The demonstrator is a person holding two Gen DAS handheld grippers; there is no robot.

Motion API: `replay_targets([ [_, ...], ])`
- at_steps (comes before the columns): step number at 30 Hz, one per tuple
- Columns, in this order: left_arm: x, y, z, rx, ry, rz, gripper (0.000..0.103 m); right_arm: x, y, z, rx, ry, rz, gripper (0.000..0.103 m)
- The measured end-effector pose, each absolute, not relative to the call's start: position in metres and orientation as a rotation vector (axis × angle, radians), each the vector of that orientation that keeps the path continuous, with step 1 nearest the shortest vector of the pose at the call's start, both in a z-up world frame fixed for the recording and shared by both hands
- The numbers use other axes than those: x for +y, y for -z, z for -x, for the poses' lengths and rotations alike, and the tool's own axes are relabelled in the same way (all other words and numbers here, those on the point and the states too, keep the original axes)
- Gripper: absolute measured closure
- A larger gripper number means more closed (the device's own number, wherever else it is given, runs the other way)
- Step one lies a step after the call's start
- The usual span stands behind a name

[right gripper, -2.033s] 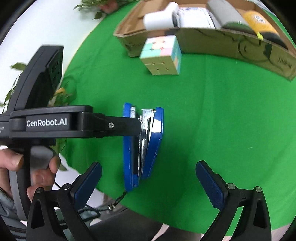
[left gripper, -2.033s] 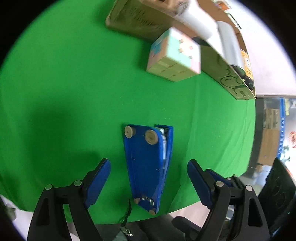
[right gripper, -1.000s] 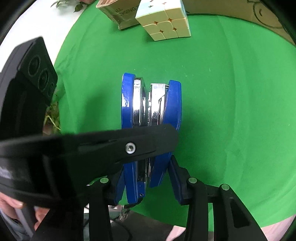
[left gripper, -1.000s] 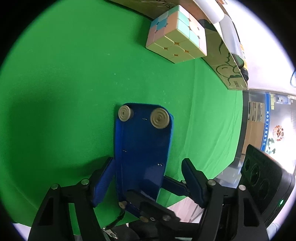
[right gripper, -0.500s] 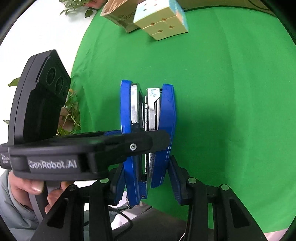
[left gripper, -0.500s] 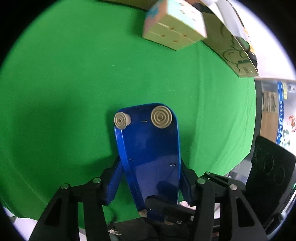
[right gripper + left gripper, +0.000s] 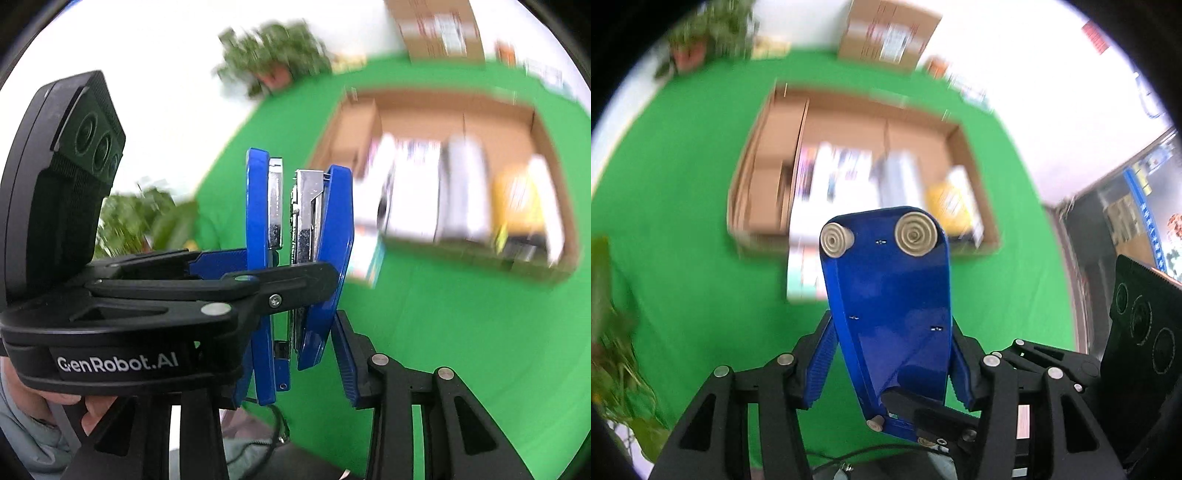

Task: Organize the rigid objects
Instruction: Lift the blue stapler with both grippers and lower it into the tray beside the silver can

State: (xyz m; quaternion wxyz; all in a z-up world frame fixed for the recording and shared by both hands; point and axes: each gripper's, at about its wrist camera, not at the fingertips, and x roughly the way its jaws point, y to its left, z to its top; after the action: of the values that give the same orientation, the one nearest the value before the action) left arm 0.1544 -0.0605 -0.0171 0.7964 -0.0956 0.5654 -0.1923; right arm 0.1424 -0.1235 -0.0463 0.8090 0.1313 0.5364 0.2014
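Jaws first, from the left wrist view: our left gripper (image 7: 890, 358) has its blue pads clamped on the two long sides of the blue stapler (image 7: 886, 295), whose underside with its two round rubber feet faces the camera. The stapler is held up in the air, clear of the green counter (image 7: 683, 258), and it points toward the open cardboard box (image 7: 971, 177) beyond. That box is blurred; it holds white items and something yellow, which we cannot name with any certainty. A pale cube-like thing (image 7: 803, 273) sits on the counter just in front of the box's near wall, too smeared to identify.

From the right wrist view, our right gripper (image 7: 295, 354) clenches the same stapler (image 7: 299, 229) across its base and top arm near the hinge end, so the metal magazine shows between the two blue halves. The left gripper (image 7: 207, 280) crosses in from the left, and a hand (image 7: 74, 402) holds its handle. The cardboard box (image 7: 554, 155) lies ahead to the right, with potted plants (image 7: 273, 59) behind the counter's edge.

We judge the step in hand to be carrying the stapler to the box. Next we need to bring both grips over a free gap, lower, and release together so it does not twist.
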Motion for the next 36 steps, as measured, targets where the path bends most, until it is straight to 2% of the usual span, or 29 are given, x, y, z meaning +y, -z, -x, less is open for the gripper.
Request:
replay_targets([
  [4, -0.077, -0.031, -0.163, 1.107, 0.408, 0.195, 0.05, -0.132, -0.007, -0.157, 1.072, -0.444, -0.247, 0.066],
  [7, -0.081, -0.053, -0.168, 1.067, 0.403, 0.19, 0.05, -0.128, -0.026, -0.166, 1.038, -0.448, -0.237, 0.066],
  [14, -0.079, -0.062, -0.186, 1.067, 0.403, 0.16, 0.05, -0.124, -0.051, -0.185, 1.026, -0.44, -0.256, 0.066],
  [25, -0.065, -0.034, -0.252, 1.123, 0.482, 0.18, 0.05, -0.117, -0.011, -0.269, 1.105, -0.347, -0.303, 0.066],
  [36, -0.054, 0.063, -0.307, 1.331, 0.566, 0.284, 0.05, -0.118, 0.088, -0.341, 1.322, -0.264, -0.352, 0.066],
])
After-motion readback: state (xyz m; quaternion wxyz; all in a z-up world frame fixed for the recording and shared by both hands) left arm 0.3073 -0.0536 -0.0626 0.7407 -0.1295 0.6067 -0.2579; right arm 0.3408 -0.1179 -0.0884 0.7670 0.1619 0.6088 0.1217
